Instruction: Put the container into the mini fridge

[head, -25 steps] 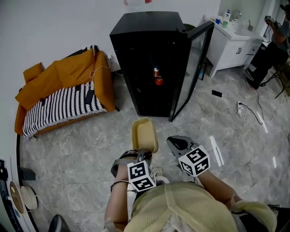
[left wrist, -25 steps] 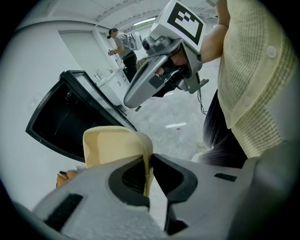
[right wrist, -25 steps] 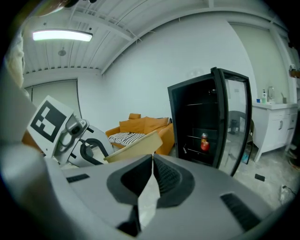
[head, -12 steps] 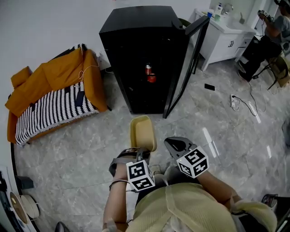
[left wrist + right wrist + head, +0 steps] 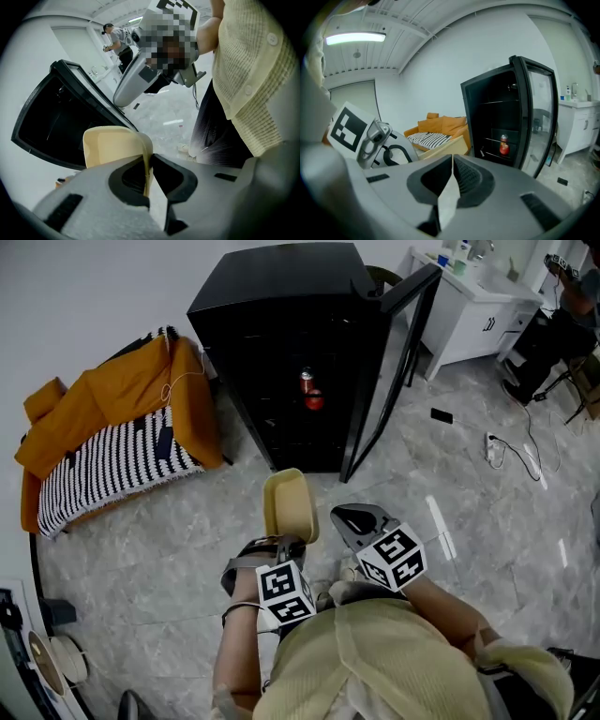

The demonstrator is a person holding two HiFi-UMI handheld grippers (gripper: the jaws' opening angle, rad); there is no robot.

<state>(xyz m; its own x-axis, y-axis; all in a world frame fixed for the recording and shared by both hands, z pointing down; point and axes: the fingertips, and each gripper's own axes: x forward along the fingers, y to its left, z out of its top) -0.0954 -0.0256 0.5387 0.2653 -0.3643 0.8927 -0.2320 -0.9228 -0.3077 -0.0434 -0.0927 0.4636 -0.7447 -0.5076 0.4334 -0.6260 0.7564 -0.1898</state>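
A cream rectangular container [image 5: 289, 505] hangs in front of me above the floor. My left gripper [image 5: 283, 543] is shut on its near rim, and in the left gripper view the thin wall of the container [image 5: 112, 145] runs straight between the pads of the left gripper [image 5: 147, 161]. The black mini fridge [image 5: 281, 343] stands just ahead with its glass door [image 5: 394, 362] swung open to the right. A red can [image 5: 307, 382] sits on a shelf inside. My right gripper [image 5: 349, 517] is shut and empty, right of the container. From the right gripper [image 5: 452, 161] I see the fridge [image 5: 506, 122].
An orange sofa [image 5: 122, 418] with a striped blanket stands left of the fridge. A white cabinet [image 5: 469, 310] is behind the open door. A phone [image 5: 441, 415] and a power strip with cables [image 5: 497, 448] lie on the marble floor at the right.
Both grippers have moved forward toward the fridge, the container still held in the left one. The fridge now looks nearer and larger in the head view.
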